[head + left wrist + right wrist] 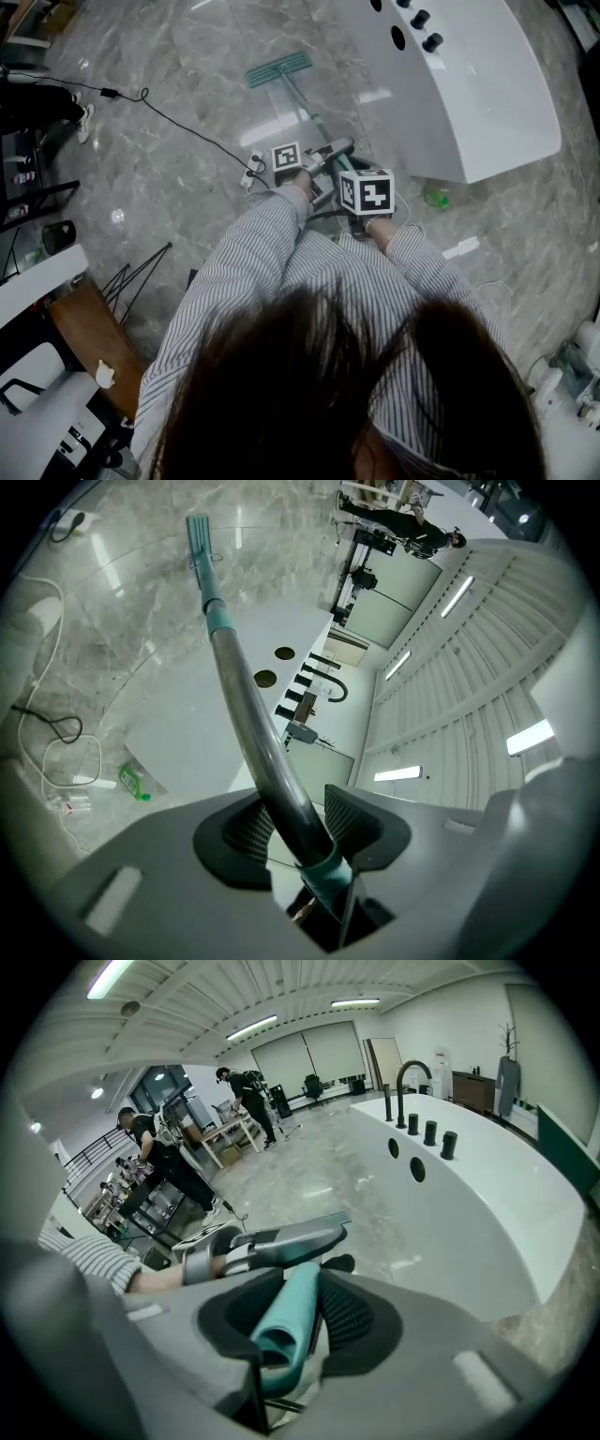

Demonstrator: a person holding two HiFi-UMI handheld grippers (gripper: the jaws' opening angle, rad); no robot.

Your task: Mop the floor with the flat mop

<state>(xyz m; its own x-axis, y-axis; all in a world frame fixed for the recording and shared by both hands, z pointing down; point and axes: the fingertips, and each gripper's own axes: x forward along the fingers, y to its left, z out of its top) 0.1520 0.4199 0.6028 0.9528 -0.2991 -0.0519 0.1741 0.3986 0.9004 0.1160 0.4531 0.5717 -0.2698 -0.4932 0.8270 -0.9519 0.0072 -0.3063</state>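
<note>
The flat mop's teal head (278, 68) lies on the marble floor ahead of me, and its pole (298, 98) slants back to my hands. My left gripper (328, 152) is shut on the dark pole (246, 705), which runs between its ribbed pads out to the mop head (197, 532). Behind it, my right gripper (358, 221) is shut on the teal handle end (292, 1309). The left gripper (272, 1246) shows just ahead in the right gripper view.
A white bathtub (469, 94) with black taps (422, 19) stands close on the right. A black cable (169, 117) and a power strip (251, 171) lie on the floor at the left, and a green bottle (434, 198) lies by the tub. Desks (56, 309) stand at the left. People (159, 1162) stand further off.
</note>
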